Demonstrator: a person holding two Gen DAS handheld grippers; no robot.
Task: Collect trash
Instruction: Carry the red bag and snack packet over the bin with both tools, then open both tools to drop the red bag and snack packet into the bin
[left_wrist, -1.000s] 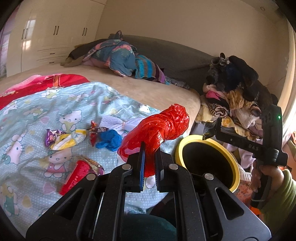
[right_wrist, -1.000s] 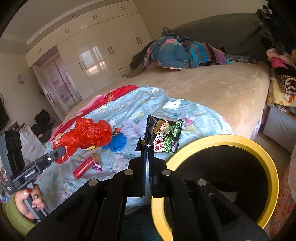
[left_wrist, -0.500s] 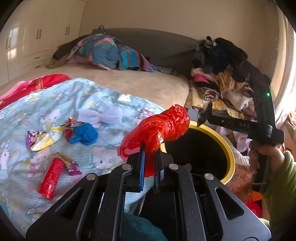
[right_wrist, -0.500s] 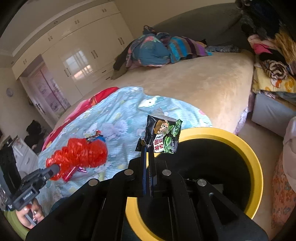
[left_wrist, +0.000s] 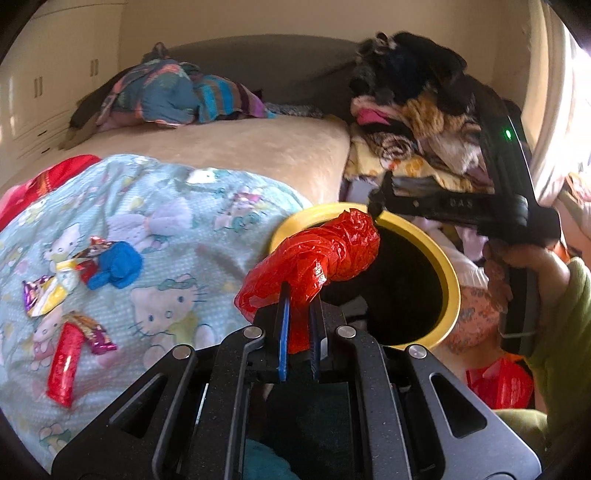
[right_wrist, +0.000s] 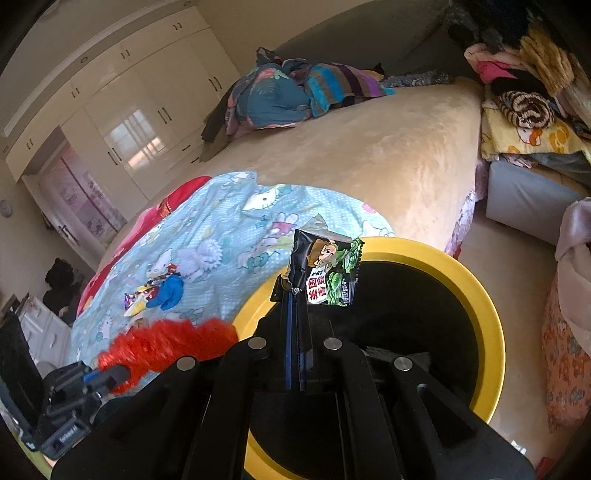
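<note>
The left hand-held gripper (left_wrist: 298, 295) is clamped on a crumpled red plastic bag (left_wrist: 317, 254), whose bulk hangs over the near rim of the yellow-rimmed black bin (left_wrist: 448, 273) that stands on the floor beside the bed (left_wrist: 236, 147). The right hand-held gripper (right_wrist: 295, 291) is pinched tight on the lower corner of a black and green snack packet (right_wrist: 327, 273), held upright above the bin's open mouth. On the cartoon-cat blanket (left_wrist: 177, 221) spread over the bed lie more scraps: a blue crumpled piece (left_wrist: 116, 264), a yellow and purple wrapper (left_wrist: 46, 295) and a red tube-shaped wrapper (left_wrist: 66, 363). A pile of clothes (left_wrist: 413, 122) sits beyond the bin.
</note>
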